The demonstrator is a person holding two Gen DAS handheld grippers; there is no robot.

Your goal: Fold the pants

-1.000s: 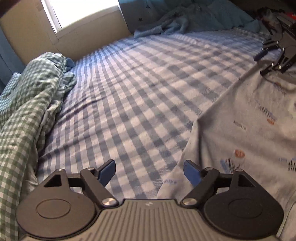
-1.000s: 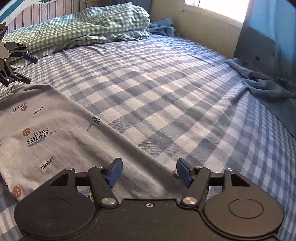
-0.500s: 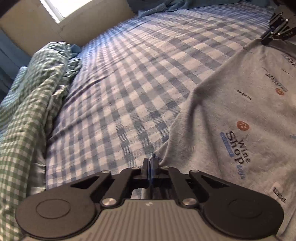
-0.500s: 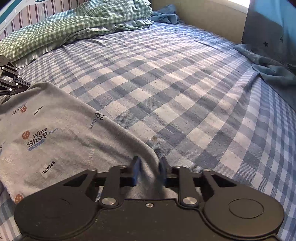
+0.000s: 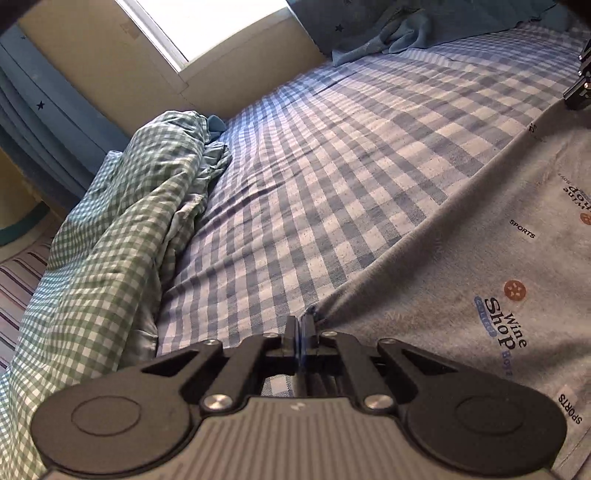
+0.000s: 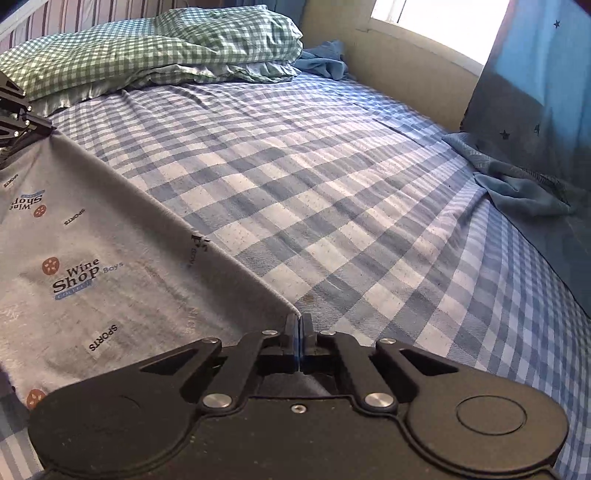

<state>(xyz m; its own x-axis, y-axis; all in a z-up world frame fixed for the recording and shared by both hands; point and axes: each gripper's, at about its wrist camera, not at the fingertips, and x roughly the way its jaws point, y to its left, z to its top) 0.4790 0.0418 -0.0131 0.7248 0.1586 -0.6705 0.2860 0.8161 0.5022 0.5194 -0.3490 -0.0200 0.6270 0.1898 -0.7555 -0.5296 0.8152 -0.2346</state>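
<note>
A green-checked duvet (image 5: 110, 236) is bunched along the left edge of the bed, as seen in the left wrist view, with a striped surface (image 5: 14, 288) glimpsed beyond it. The blue-and-white checked sheet (image 5: 314, 177) is spread over the mattress up to the wall under a bright window (image 5: 207, 26). The left gripper (image 5: 300, 334) is seen with its jaws pressed fully together, and a corner of the grey printed pants (image 5: 480, 258) is pinched between them. From that corner the edge of the pants is drawn taut and raised off the sheet, running toward the upper right, where the black linkage of the other gripper is seen at the frame's edge.

In the right wrist view the pants (image 6: 92, 266) are spread across the left part of the bed, near its front edge, printed with "Wine Shop Boys" and "SPORTS". The right gripper (image 6: 298, 338) is likewise closed tight, and the pants' other corner appears to be clamped in it, though the cloth between the pads is mostly hidden. The taut edge is stretched between the two grippers. A crumpled blue cloth (image 6: 524, 184) is lain at the right edge of the bed, below a dark blue curtain (image 6: 535, 92) dotted with stars
</note>
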